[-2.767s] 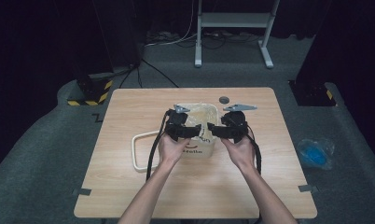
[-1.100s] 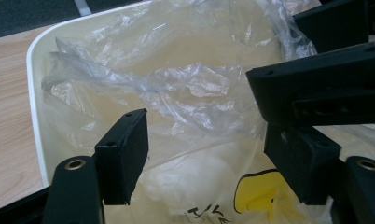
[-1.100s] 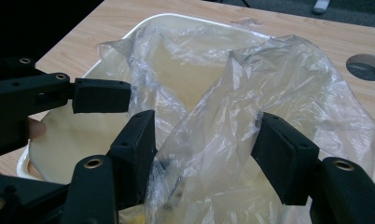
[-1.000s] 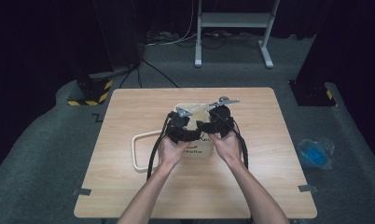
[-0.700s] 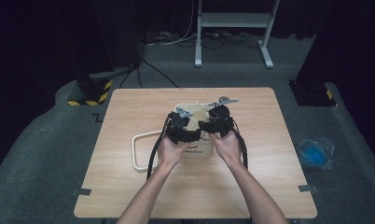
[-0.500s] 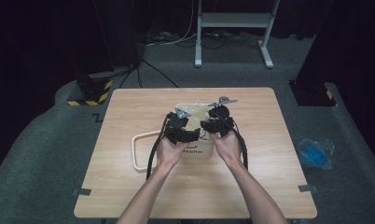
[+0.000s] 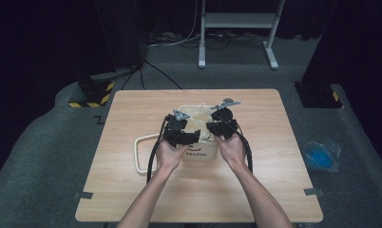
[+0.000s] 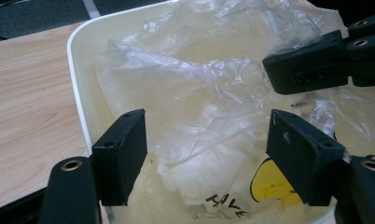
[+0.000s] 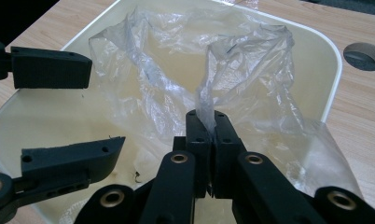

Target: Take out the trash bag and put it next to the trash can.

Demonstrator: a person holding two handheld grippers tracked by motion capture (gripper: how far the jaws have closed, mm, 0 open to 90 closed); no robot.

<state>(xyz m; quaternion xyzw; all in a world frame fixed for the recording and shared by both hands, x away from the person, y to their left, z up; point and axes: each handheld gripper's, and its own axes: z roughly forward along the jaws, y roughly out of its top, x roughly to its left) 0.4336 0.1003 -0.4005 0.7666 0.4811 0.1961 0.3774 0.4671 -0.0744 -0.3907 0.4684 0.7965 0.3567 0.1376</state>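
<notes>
Right gripper (image 9: 207,122): jaws have just been closing, now pinching a fold of the clear plastic bag (image 9: 232,79) that rises directly ahead, inside the cream bin (image 9: 332,70). Left gripper (image 8: 209,154): jaws apart, bag film between them, unpinched

- The high view looks forward and down from above the person's side, well back; the whole table (image 7: 132,199) shows, forearms entering at 6 o'clock.
- The left gripper view sits close over the bin (image 8: 78,79), facing its plastic bag (image 8: 199,93).
- The right gripper view, equally close, faces the same bin (image 9: 332,60) and bag (image 9: 143,88), which all views share.
</notes>
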